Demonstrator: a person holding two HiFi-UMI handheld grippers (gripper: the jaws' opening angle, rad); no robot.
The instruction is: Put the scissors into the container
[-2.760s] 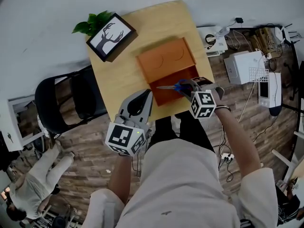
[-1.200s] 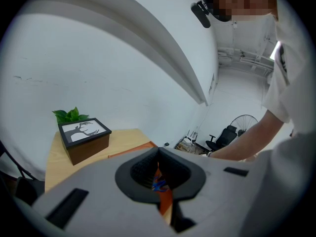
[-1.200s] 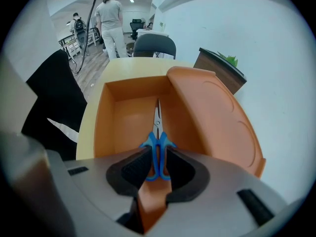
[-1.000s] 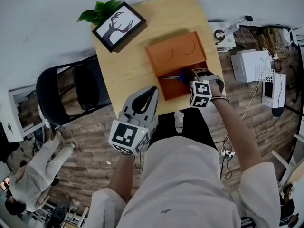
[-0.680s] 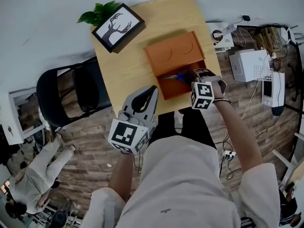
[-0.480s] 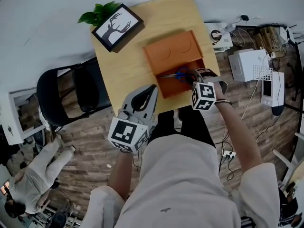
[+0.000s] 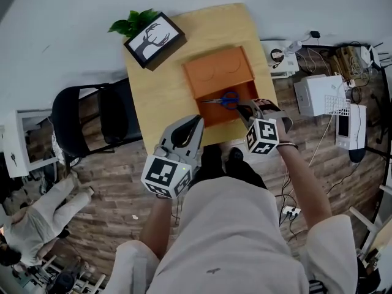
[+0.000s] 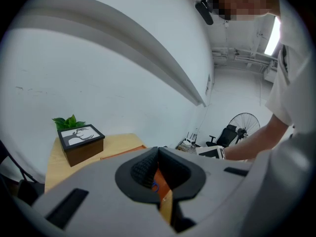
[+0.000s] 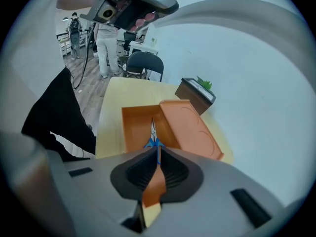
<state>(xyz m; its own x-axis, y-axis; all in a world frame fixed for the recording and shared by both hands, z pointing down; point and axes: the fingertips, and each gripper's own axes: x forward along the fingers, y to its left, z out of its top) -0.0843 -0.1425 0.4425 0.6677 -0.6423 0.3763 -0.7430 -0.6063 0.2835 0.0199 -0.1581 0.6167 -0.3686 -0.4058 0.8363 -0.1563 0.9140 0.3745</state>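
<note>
Table [image 7: 153, 97]: orange container [image 7: 211, 117] sits open dead ahead of the right claw [image 9: 157, 149], with its lid [image 7: 217, 72] just beyond. Right claw: jaws all but closed, only a slit, nothing gripped as far as I can tell. Left claw [image 8: 158, 154]: same slit, empty, well short of the container. Scissors [image 7: 225, 99] lie inside the container just past the right claw's tips, blades pointing away. Reads as release stage. Next: back the right claw straight out without snagging the handles.
</note>
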